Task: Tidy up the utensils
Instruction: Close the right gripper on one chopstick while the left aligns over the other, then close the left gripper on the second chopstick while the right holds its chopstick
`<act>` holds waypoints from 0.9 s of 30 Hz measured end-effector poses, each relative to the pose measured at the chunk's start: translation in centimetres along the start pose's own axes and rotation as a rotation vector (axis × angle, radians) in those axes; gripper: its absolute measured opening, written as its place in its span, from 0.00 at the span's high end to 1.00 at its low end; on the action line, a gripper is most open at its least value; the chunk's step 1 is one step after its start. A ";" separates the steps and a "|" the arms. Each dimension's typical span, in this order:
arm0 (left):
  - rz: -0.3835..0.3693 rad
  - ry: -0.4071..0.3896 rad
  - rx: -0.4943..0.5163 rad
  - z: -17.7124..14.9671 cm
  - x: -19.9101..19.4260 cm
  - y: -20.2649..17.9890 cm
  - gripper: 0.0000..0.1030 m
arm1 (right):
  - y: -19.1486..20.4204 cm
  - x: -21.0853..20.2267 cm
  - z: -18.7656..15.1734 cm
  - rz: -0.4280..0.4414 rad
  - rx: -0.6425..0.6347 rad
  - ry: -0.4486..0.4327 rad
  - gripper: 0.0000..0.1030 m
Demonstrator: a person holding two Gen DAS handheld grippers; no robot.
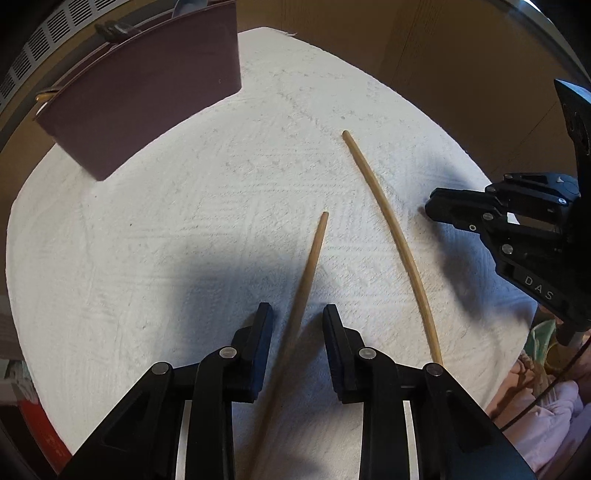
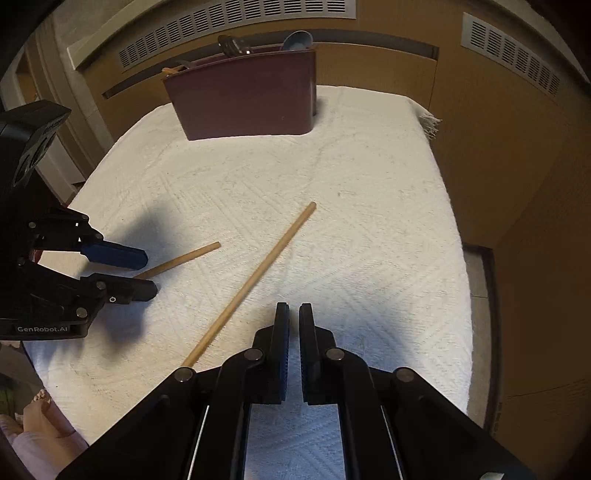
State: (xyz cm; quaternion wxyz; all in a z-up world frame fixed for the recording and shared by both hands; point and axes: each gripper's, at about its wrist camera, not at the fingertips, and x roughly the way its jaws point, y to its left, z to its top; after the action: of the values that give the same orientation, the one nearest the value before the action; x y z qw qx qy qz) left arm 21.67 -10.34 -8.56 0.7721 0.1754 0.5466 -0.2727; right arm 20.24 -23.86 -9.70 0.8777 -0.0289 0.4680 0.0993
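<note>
Left claw (image 1: 297, 314) agape astride chopstick (image 1: 312, 258)

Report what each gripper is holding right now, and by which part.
Nothing. The left gripper is open, straddling one chopstick without clamping it. The right gripper is nearly closed on nothing.

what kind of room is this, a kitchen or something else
Probably a home room, not clearly a kitchen. A small table under a white woven cloth holds a maroon utensil holder and two loose wooden chopsticks. Behind are wood panelling and a vented heater grille.
</note>
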 end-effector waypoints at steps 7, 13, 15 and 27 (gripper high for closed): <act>0.240 -0.136 -0.092 -1.3 -0.7 3.6 0.76 | -0.2 0.0 -0.1 0.010 0.050 -0.001 0.70; 0.211 -0.161 -0.238 -5.6 -2.3 7.1 0.76 | 2.3 1.7 2.1 0.015 0.059 0.033 0.70; 0.162 -0.155 -0.270 -6.2 -2.6 7.6 0.76 | 3.1 2.5 2.9 0.014 0.070 0.050 0.69; 0.090 -0.136 -0.294 -1.6 -0.6 8.3 0.83 | 6.0 4.1 5.8 0.145 0.149 0.058 0.68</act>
State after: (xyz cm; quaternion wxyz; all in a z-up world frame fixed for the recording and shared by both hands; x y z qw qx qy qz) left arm 25.36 -2.73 -8.78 0.8362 0.0661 0.5184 -0.1663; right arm 26.00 -16.57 -9.55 0.8541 0.0675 0.5000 0.1264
